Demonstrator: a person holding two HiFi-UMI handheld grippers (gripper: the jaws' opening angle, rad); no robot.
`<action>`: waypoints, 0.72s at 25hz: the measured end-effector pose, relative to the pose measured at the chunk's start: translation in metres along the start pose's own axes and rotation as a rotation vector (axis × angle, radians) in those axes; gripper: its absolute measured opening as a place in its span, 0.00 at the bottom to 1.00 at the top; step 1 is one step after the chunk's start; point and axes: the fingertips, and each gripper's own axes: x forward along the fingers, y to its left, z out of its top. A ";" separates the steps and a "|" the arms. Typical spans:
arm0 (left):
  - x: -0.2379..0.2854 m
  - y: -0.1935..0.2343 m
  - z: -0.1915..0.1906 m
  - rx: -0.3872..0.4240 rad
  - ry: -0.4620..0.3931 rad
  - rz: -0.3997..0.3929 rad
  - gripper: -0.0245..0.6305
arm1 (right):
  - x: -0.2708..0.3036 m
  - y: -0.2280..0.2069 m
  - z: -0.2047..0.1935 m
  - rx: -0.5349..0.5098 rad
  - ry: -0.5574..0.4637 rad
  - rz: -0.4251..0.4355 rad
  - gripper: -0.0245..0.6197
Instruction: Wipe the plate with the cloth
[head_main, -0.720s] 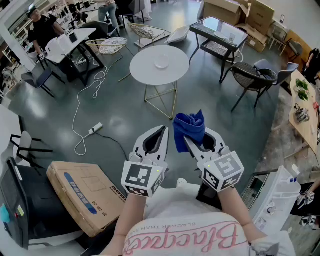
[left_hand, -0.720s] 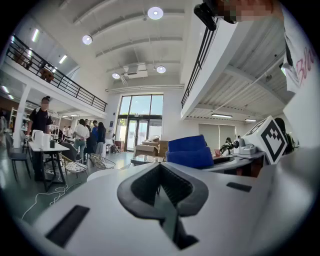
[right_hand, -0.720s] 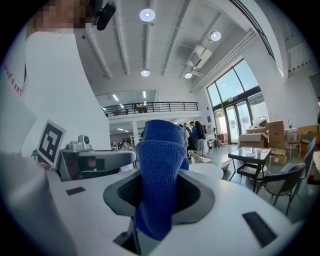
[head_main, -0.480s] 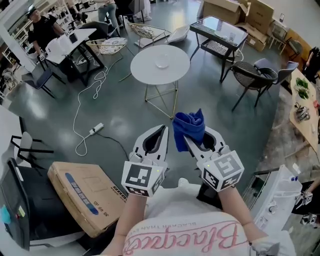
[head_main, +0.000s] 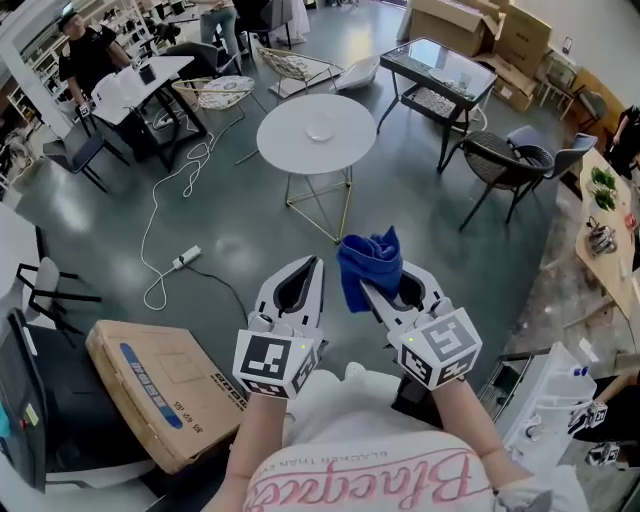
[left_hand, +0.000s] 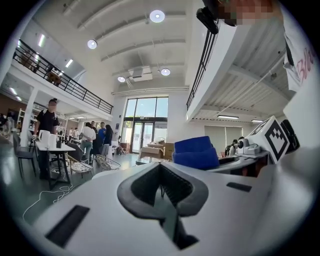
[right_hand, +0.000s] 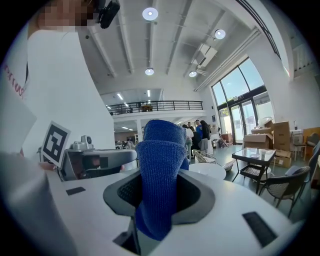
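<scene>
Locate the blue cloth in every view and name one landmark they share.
Head view: blue cloth at centre, below the round white table.
Left gripper view: blue cloth right of centre, above the jaws.
Right gripper view: blue cloth at centre, clamped between the jaws.
Shared landmark: the cardboard boxes.

The left gripper (head_main: 311, 264) and right gripper (head_main: 364, 288) sit side by side, the cloth (head_main: 369, 260) between the right one's jaws. Ahead, well apart, stands the desk (head_main: 285, 142), the plate (head_main: 320, 129) on it. A cardboard box (head_main: 160, 385) lies on the floor (head_main: 120, 225), left.
</scene>
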 end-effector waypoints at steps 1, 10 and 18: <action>0.000 0.000 -0.001 -0.002 -0.001 0.008 0.05 | -0.001 -0.002 -0.002 0.005 0.004 0.005 0.26; 0.025 0.006 -0.004 -0.003 -0.027 0.049 0.05 | 0.011 -0.029 -0.009 0.030 0.028 0.025 0.26; 0.082 0.044 -0.010 -0.004 -0.002 0.023 0.05 | 0.059 -0.071 -0.003 0.045 0.032 -0.009 0.26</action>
